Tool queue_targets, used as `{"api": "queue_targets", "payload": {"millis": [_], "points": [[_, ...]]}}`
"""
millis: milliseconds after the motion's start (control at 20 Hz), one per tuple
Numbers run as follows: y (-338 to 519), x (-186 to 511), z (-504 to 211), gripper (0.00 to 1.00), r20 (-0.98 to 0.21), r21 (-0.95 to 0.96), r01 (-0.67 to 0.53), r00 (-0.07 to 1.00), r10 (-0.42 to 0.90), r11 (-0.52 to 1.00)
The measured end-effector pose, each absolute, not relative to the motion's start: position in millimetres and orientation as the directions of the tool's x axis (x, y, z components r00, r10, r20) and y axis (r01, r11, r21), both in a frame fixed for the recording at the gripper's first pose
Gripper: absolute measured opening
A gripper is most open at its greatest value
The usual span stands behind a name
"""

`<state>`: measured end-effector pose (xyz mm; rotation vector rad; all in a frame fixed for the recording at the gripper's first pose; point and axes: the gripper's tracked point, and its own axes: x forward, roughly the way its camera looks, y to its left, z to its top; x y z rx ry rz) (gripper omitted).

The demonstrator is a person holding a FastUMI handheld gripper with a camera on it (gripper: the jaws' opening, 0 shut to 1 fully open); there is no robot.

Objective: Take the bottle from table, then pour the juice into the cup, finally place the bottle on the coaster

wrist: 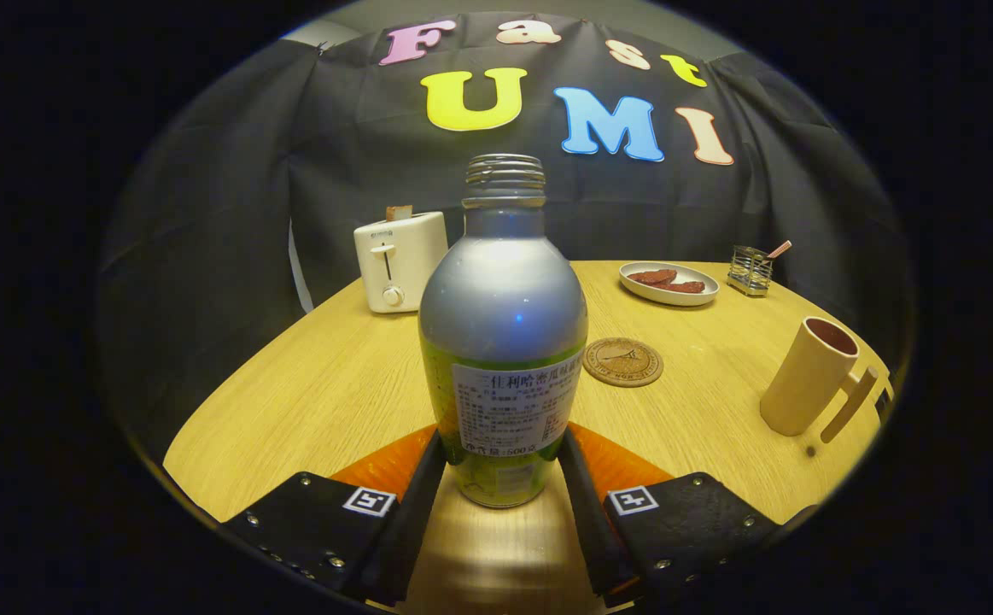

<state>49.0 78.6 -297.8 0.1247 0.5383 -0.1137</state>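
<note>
Now claw [503,465] tight on bottle [503,333]; coaster [623,361], cup [808,376] beyond, rt.

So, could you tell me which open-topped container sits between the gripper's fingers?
The bottle, uncapped, stands between the fingers; the cup stands far off beside the coaster.

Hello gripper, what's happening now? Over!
Gripper shut on bottle, upright, cap off. Cup and coaster waiting beyond. Nothing in the way.
</note>
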Motion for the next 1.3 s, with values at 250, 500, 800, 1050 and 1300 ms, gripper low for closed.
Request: {"api": "queue_targets", "payload": {"millis": [250,500,800,1050,1300], "points": [[50.4,53.4,-271.3,0.76,-0.502,0.173,0.222,0.858,-0.108,0.960],[31.2,56.5,-254.5,0.76,-0.467,0.302,0.253,0.880,-0.089,0.919],[12.6,52.0,-246.0,0.76,-0.450,0.425,0.270,0.891,-0.058,0.864],[4.4,52.5,-233.9,0.76,-0.412,0.540,0.244,0.911,0.000,0.805],[-4.3,56.1,-224.8,0.75,-0.365,0.660,0.240,0.931,0.025,0.712]]}}
